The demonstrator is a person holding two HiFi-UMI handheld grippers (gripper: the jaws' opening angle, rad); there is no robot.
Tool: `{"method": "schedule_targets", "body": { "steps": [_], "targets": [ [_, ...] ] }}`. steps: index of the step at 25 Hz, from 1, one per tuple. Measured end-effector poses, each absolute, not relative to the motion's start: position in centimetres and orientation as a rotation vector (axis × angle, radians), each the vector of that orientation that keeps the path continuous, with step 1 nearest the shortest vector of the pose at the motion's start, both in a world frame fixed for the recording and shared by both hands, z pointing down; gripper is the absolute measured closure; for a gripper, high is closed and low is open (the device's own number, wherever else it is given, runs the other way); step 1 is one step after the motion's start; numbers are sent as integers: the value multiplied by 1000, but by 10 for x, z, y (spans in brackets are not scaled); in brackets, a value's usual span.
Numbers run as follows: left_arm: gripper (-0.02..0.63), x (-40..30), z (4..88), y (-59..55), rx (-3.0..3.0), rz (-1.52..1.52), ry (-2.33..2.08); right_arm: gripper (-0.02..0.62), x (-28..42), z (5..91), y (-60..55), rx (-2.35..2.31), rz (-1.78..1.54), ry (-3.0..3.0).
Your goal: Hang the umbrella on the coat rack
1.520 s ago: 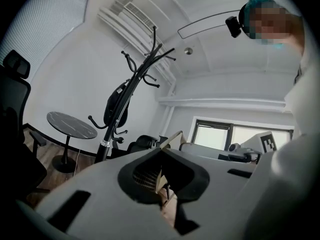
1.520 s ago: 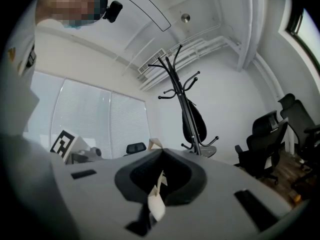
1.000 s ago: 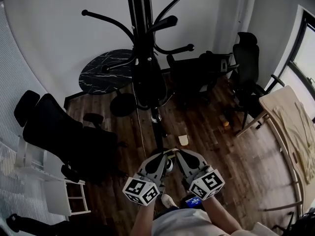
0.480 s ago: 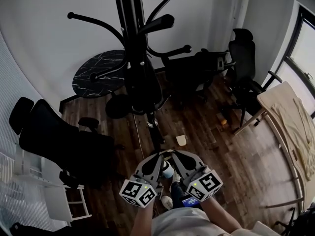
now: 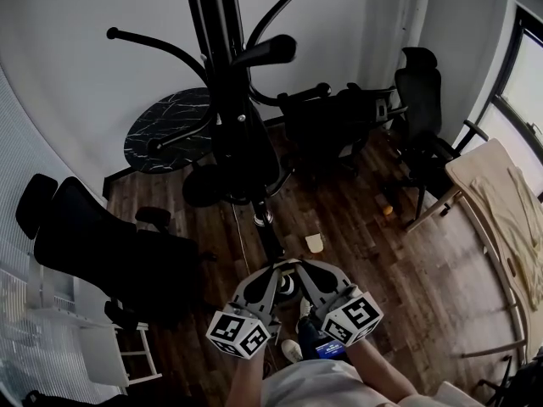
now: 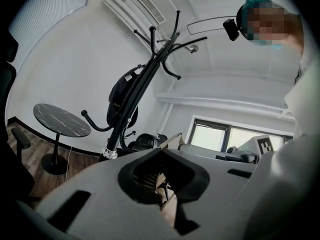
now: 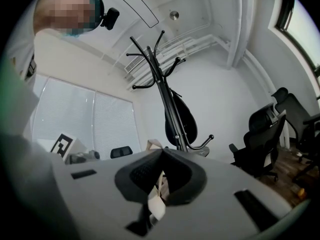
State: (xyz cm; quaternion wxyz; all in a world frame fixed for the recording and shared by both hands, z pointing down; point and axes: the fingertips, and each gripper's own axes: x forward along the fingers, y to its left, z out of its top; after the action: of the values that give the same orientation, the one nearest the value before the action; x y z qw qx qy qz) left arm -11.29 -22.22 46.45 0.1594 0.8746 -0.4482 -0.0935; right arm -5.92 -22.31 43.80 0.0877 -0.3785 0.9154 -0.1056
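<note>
Left gripper (image 6: 161, 152) and right gripper (image 7: 162, 152) press jaws together, unreadable in head view.

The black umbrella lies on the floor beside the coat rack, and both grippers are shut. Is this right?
No. The head view shows the umbrella hanging on the coat rack, off the floor. The left gripper and right gripper are shut.

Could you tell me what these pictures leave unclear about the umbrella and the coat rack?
- Head view: the coat rack is cut off at the top by the picture's edge.
- Head view: which hook carries the umbrella is lost, black on black against the rack.
- Head view: the left gripper and right gripper cover the rack's foot.
- Both gripper views: each gripper's own body hides the umbrella's lower end.
</note>
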Motion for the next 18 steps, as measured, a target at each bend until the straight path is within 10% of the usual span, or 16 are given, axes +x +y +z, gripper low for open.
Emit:
{"method": "schedule_targets", "body": {
  "steps": [18],
  "targets": [
    [586, -124, 487, -251, 2429, -246, -1326, 583, -70, 461, -255, -1080, -394, 2775]
  ]
}}
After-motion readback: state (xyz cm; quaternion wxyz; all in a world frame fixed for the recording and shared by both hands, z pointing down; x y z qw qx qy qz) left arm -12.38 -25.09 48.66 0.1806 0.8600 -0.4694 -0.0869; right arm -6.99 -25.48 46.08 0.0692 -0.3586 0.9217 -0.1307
